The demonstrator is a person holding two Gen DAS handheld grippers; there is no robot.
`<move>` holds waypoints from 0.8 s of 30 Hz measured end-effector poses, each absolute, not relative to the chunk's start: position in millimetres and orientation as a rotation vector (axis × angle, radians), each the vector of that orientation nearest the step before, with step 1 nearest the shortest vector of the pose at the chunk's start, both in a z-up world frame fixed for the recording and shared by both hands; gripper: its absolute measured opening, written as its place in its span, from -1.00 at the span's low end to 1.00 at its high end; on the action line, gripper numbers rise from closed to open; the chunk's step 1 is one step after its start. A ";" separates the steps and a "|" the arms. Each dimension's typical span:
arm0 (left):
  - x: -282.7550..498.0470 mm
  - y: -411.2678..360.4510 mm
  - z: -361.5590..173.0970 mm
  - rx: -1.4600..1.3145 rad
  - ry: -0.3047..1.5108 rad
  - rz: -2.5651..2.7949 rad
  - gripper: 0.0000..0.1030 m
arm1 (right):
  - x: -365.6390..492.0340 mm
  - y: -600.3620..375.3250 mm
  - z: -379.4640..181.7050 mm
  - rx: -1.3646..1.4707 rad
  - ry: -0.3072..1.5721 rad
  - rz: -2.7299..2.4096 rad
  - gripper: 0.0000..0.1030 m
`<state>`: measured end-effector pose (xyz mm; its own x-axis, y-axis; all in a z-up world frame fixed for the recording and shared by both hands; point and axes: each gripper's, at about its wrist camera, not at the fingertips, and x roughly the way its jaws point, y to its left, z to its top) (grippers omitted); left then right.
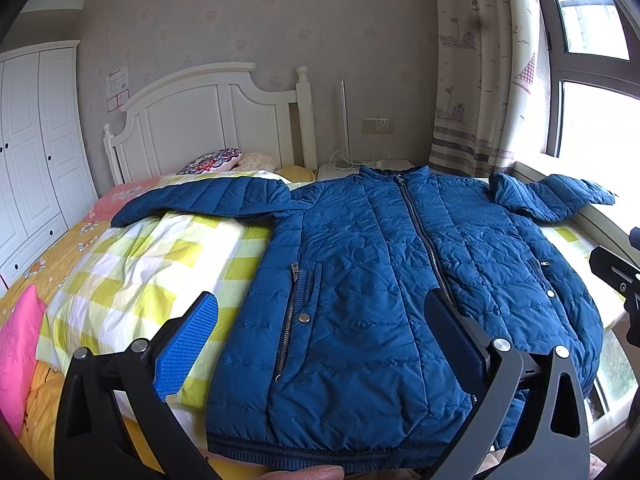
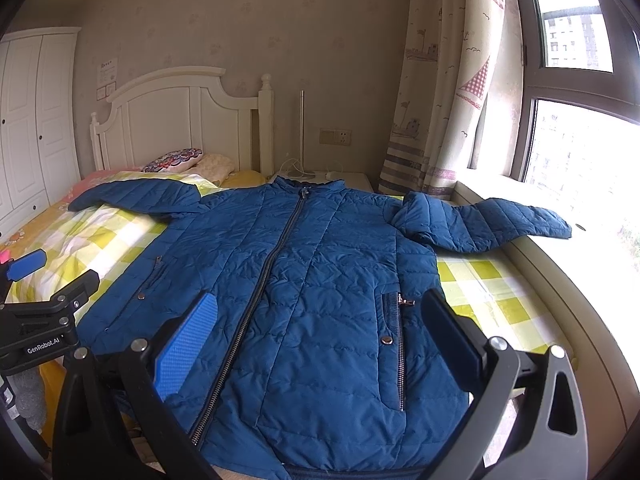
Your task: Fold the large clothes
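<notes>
A blue quilted jacket [image 1: 380, 272] lies flat and zipped on the bed, front up, collar toward the headboard, both sleeves spread out. It also shows in the right wrist view [image 2: 304, 280]. My left gripper [image 1: 324, 312] is open and empty, hovering above the jacket's lower left part near the hem. My right gripper [image 2: 320, 312] is open and empty above the lower right part. The right sleeve [image 2: 492, 222] reaches onto the window sill. The left gripper shows at the left edge of the right wrist view [image 2: 48, 280].
The bed carries a yellow checked quilt [image 1: 152, 264] and pillows [image 1: 212, 160] by the white headboard [image 1: 208, 112]. A pink cushion [image 1: 20, 344] lies at the left. A wardrobe [image 1: 36, 140] stands left, a nightstand [image 2: 340, 180] and curtain [image 2: 436, 100] behind, the window sill [image 2: 560, 280] at right.
</notes>
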<state>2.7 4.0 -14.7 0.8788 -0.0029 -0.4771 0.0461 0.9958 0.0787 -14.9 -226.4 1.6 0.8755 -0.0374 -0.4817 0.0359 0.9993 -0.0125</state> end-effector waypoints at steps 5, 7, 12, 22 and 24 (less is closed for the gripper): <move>1.6 3.9 -16.4 0.089 0.497 -0.025 0.91 | -16.3 -226.3 2.9 0.000 0.503 -0.034 0.96; 2.2 4.3 -16.7 0.089 0.498 -0.025 0.91 | -15.6 -226.4 1.8 0.001 0.504 -0.033 0.96; 2.0 4.4 -17.7 0.089 0.500 -0.025 0.91 | -16.3 -224.3 1.6 0.003 0.506 -0.032 0.96; 2.9 6.4 -19.7 0.087 0.508 -0.024 0.91 | -16.6 -222.9 -0.1 0.007 0.512 -0.028 0.96; 3.0 6.2 -19.7 0.087 0.508 -0.024 0.91 | -16.1 -223.6 -0.1 0.008 0.511 -0.028 0.96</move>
